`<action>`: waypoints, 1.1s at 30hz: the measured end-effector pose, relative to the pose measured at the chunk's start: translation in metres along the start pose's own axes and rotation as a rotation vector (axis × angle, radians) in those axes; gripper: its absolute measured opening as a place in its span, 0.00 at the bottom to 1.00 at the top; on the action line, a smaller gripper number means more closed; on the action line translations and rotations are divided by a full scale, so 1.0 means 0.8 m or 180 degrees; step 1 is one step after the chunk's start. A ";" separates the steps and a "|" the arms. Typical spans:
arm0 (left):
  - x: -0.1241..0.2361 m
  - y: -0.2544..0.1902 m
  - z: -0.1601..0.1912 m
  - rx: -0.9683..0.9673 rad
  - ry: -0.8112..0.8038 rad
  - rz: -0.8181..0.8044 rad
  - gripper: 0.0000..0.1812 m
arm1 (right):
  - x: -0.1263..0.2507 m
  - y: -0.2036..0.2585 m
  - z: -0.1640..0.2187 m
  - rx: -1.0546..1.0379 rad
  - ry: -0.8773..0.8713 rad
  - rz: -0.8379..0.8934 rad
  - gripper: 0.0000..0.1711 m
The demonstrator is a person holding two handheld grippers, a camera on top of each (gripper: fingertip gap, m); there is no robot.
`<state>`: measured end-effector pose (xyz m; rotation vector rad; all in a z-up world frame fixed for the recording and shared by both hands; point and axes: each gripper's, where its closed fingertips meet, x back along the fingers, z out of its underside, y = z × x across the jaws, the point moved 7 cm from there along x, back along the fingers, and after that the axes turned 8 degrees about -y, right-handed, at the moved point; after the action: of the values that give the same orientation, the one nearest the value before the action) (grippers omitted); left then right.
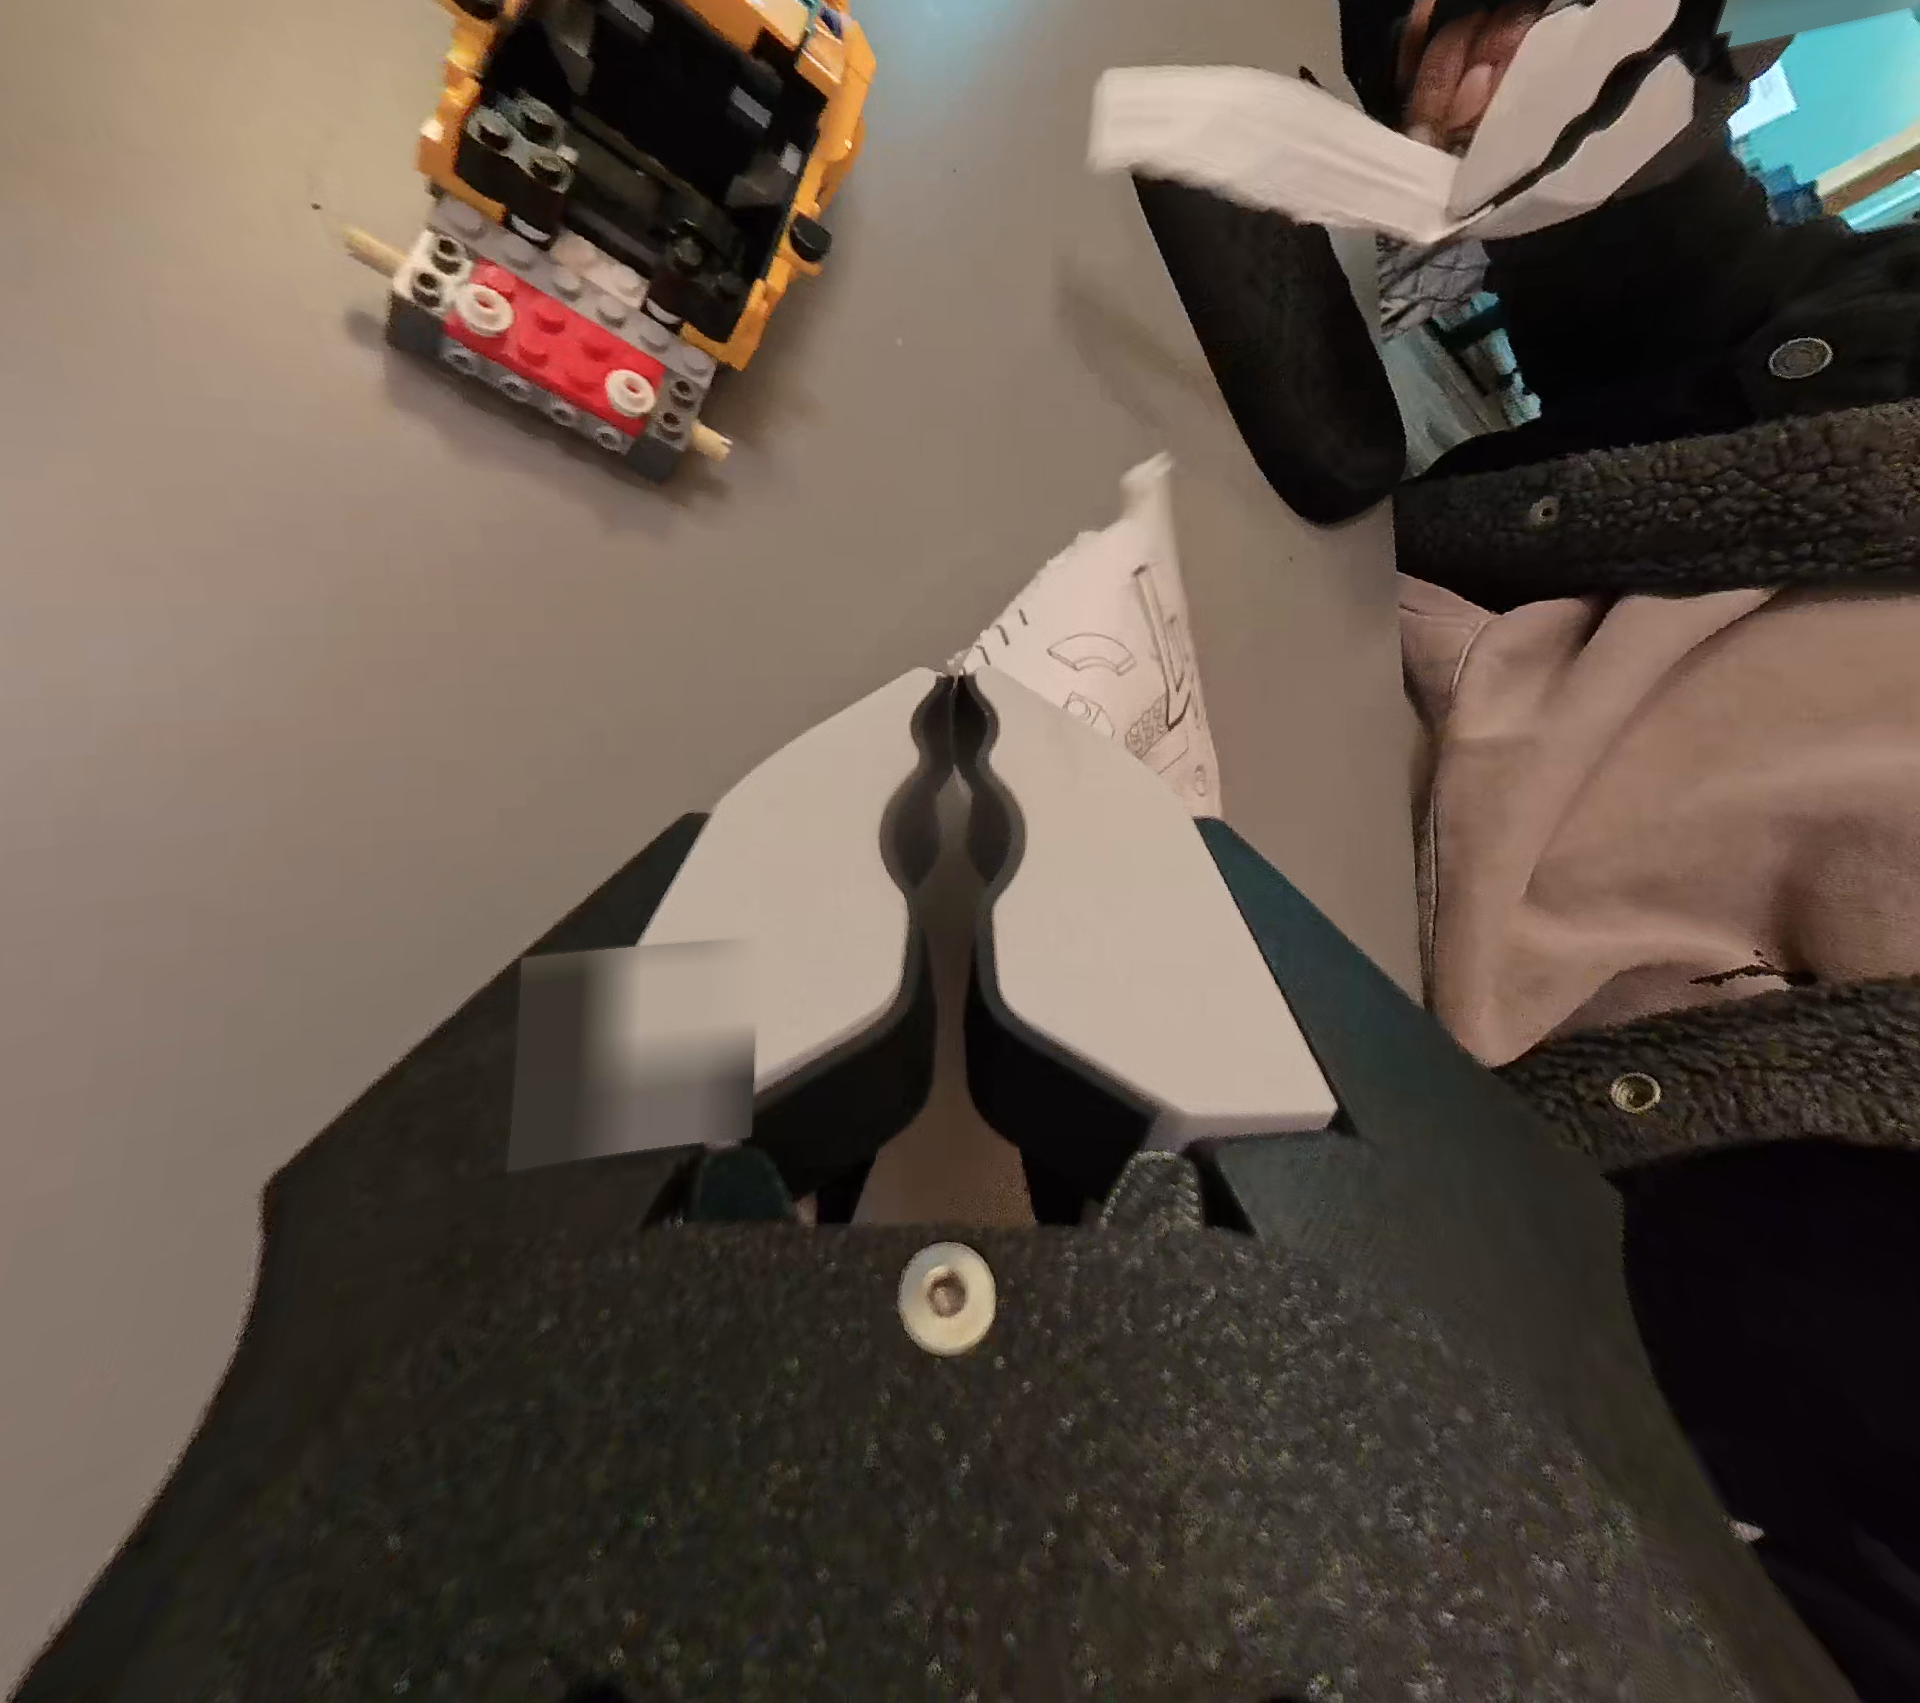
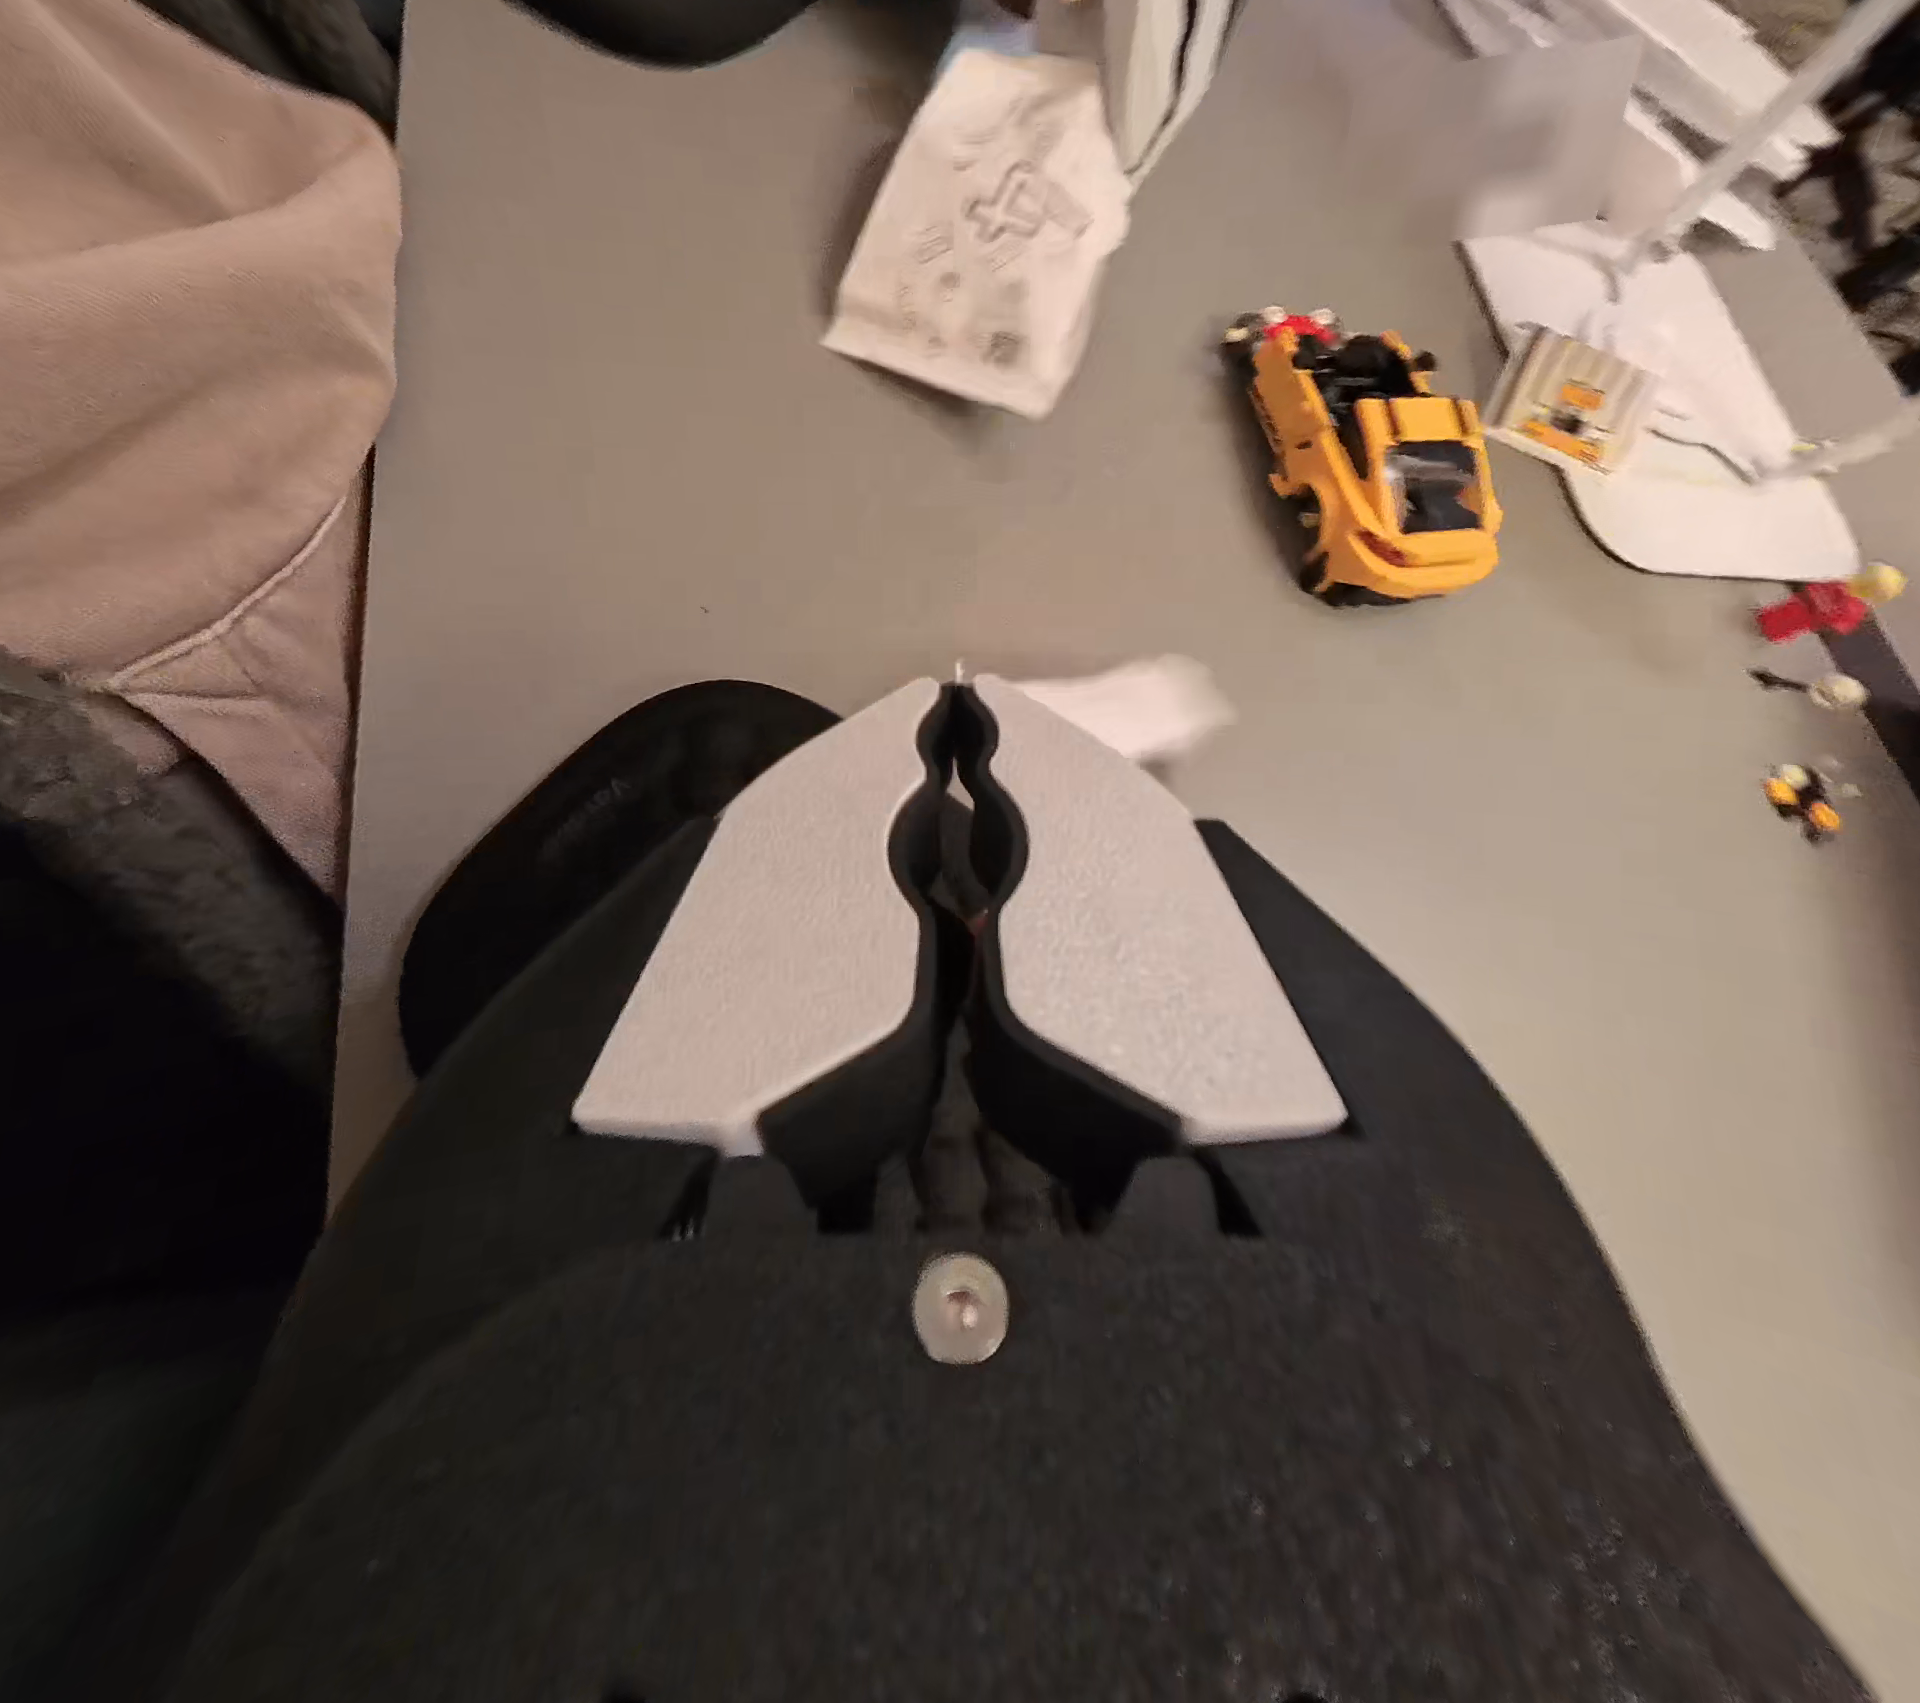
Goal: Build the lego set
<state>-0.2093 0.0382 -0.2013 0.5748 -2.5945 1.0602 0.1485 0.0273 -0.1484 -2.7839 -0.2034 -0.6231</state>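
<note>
A partly built yellow Lego car (image 1: 644, 126) stands on the grey table (image 1: 260, 718); its black inside and red and grey rear plates show. It also shows in the right wrist view (image 2: 1371, 458). My left gripper (image 1: 954, 689) is shut on the corner of a white paper bag with printed drawings (image 1: 1143, 677); the right wrist view shows that bag (image 2: 977, 240) lying on the table under the left gripper (image 2: 1138, 157). My right gripper (image 2: 961, 685) is shut on a white paper strip (image 2: 1127, 708), held above the table. It shows in the left wrist view (image 1: 1455, 204) with the strip (image 1: 1247, 147).
Loose Lego parts lie at the table's right edge: a red piece (image 2: 1813, 609) and a small orange and black piece (image 2: 1803, 796). A booklet (image 2: 1569, 401) and white papers (image 2: 1714, 510) lie beyond the car. A person in a beige top (image 2: 156, 303) sits at the near edge. There is about 25 cm between the tips of the two grippers.
</note>
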 end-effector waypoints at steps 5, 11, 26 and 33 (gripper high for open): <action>-0.004 -0.018 -0.014 -0.0173 -0.0202 0.0008 0.00 | 0.055 -0.035 -0.009 -0.0304 -0.0358 0.0647 0.00; -0.011 -0.027 -0.022 -0.0258 -0.0365 -0.0070 0.00 | 0.107 -0.146 0.034 -0.0338 0.0009 0.1810 0.00; 0.000 -0.041 -0.037 -0.0520 -0.1052 -0.0345 0.00 | 0.071 -0.332 0.199 -0.0675 0.1293 0.2321 0.15; 0.000 -0.046 -0.040 -0.0667 -0.1150 -0.0301 0.00 | 0.066 -0.299 0.137 -0.1024 0.0712 0.1981 0.33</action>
<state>-0.1893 0.0369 -0.1570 0.8965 -2.9007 0.6946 0.1924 0.2918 -0.1630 -2.7948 0.8414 -0.8361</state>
